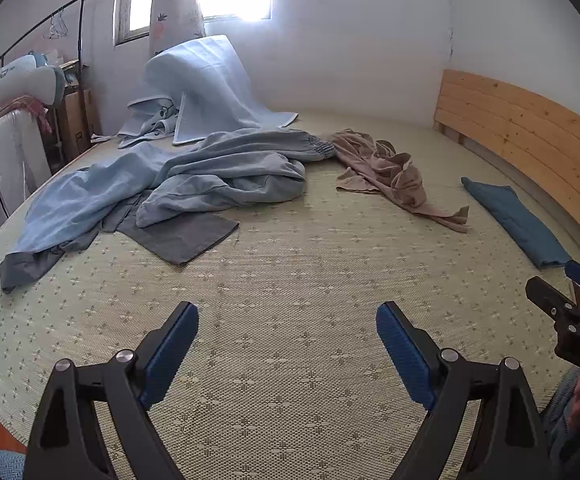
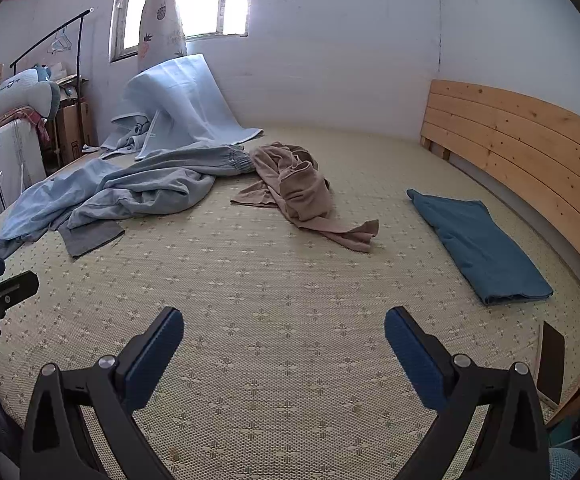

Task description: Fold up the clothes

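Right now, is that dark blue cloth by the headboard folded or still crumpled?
Folded. The dark blue cloth lies as a flat, neat rectangle with straight edges.

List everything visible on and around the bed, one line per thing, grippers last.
Mat: one, beige-green with flower pattern, covering the bed.
Folded cloth: one, dark blue, flat by the headboard.
Tan garment: one, crumpled, mid-bed.
Light blue garment: one, rumpled, left of the tan one.
Grey cloth: one, partly under the light blue garment.
Blanket: one, pale blue, heaped against the far wall.
Headboard: one, light wood, right side.
Window: one, bright, with a printed curtain.
Clothes rack: one, black, far left.
Left gripper: jaws open, empty.
Right gripper: jaws open, empty.
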Available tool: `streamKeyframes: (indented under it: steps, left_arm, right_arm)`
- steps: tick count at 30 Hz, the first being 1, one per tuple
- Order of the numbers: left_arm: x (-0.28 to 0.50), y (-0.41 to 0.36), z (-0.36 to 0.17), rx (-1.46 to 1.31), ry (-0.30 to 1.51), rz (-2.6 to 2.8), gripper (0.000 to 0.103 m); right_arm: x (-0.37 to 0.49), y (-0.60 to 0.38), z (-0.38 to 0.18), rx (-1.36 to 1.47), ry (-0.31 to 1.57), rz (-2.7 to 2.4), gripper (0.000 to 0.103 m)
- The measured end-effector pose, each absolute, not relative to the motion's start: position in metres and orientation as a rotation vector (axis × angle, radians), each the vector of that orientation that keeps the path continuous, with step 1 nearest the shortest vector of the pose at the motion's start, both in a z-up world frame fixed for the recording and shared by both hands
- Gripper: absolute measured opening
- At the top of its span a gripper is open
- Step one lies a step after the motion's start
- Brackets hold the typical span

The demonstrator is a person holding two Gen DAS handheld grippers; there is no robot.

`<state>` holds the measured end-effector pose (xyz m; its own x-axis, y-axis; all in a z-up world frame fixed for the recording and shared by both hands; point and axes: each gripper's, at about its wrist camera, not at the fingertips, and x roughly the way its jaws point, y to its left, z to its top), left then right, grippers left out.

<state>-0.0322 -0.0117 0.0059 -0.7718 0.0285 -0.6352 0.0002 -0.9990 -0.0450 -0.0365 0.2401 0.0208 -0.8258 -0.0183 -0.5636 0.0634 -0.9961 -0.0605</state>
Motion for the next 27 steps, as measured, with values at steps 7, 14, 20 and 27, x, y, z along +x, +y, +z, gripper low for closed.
streamKeyframes:
  steps: [7, 14, 20, 27]
  left_arm:
    - [-0.0323, -0.0109, 0.0063, -1.049, -0.070, 2.935, 0.103]
    - [-0.0334, -0.0099, 0.0049, -1.060, -0.061, 2.935, 0.103]
    - [-0.0340, -0.0100, 0.0038, -1.068, -0.057, 2.933, 0.103]
    - [-0.0342, -0.0103, 0.0030, -1.074, -0.058, 2.932, 0.103]
  right_arm:
    - [-0.0359, 0.2403, 0.0216, 0.901, 0.114, -2.966, 0.103]
    - [-0.0357, 0.2385, 0.0217, 0.899, 0.130, -2.960, 0.103]
    - [-0.0382, 0.2381, 0.0207, 0.908, 0.137, -2.951, 0.103]
    - [-0.0393, 0.2359, 0.0189, 0.916, 0.155, -2.941, 0.103]
